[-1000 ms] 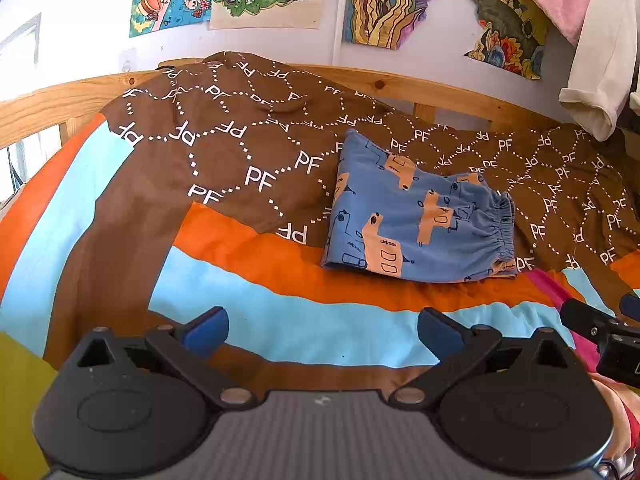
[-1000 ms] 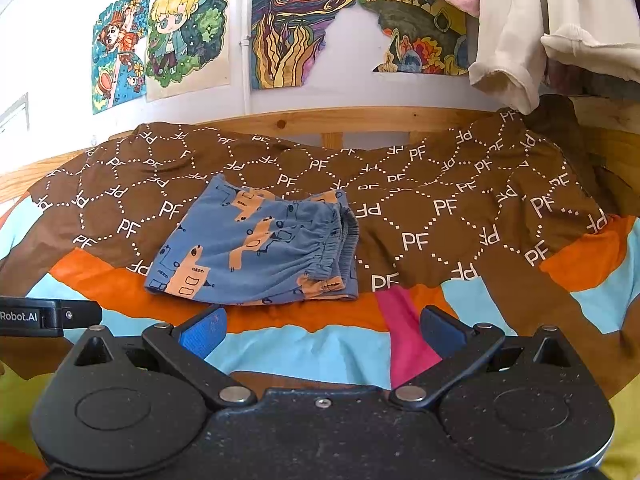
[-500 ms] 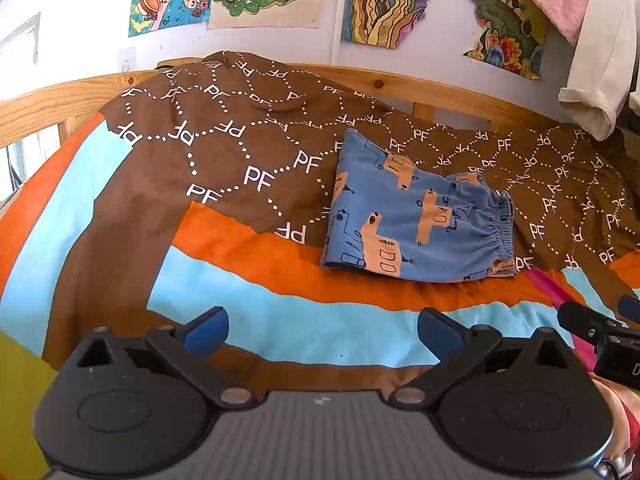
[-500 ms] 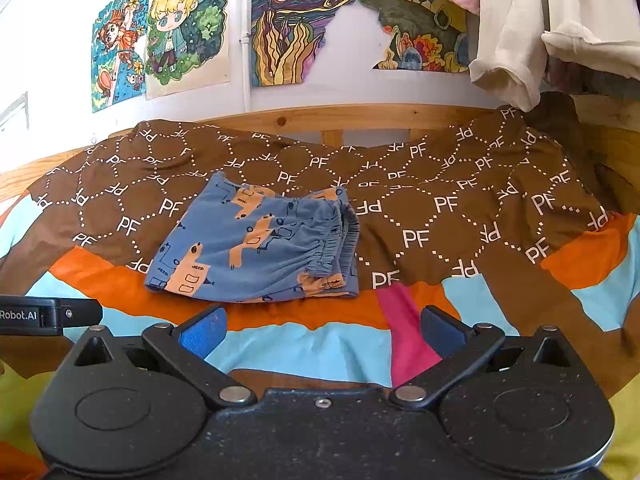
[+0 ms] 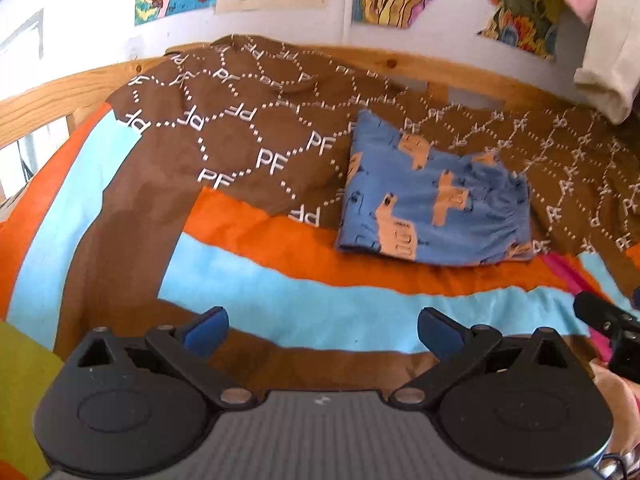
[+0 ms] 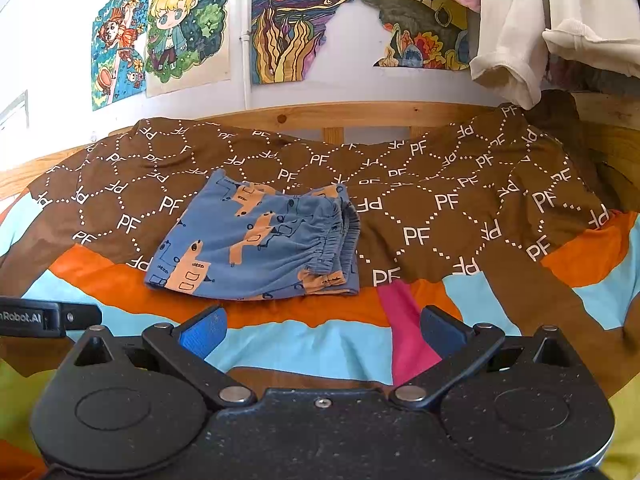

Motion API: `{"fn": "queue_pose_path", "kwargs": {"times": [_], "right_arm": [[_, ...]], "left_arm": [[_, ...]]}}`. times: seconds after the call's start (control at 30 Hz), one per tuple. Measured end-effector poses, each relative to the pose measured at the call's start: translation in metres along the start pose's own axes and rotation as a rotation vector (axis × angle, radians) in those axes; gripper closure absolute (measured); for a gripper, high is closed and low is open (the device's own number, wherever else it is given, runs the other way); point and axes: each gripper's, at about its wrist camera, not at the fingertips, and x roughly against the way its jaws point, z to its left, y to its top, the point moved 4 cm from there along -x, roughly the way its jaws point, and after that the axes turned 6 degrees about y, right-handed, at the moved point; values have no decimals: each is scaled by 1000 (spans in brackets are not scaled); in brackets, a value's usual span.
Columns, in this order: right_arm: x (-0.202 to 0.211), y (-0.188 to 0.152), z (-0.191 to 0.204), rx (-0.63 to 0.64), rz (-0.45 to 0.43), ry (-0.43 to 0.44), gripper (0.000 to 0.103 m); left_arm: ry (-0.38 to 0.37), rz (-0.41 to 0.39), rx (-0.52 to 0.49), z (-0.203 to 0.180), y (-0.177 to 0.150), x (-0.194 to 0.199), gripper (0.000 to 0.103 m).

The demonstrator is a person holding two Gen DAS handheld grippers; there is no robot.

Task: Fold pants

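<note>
Nearest in each wrist view is its own tool: the left hand-held gripper and the right hand-held gripper both hover low over the striped front of the bed cover, blue fingertips spread wide apart, nothing between them.

Beyond them, clear of both, one pair of pants lies on the bed in a compact blue bundle printed with orange vehicles, apparently already folded. From the left tool it lies ahead and to the right; from the right tool, ahead and slightly left, so it sits roughly between the two. Neither looks clearly nearer. Its long axis runs left to right, with the gathered waistband at the right end.

Farther back stand the wooden bed rail, several drawings on the wall, and hanging clothes.

Count: one pair of pants, two tools.
</note>
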Motion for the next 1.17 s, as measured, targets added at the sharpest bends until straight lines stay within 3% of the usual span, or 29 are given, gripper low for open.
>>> {"fn": "queue_pose_path", "kwargs": {"times": [0.5, 1.17], "right_arm": [[0, -1, 0, 0, 3, 2, 1], [-1, -2, -1, -3, 9, 4, 1]], "left_arm": [[1, -26, -85, -11, -1, 5, 0], [0, -22, -87, -9, -1, 3, 0]]}}
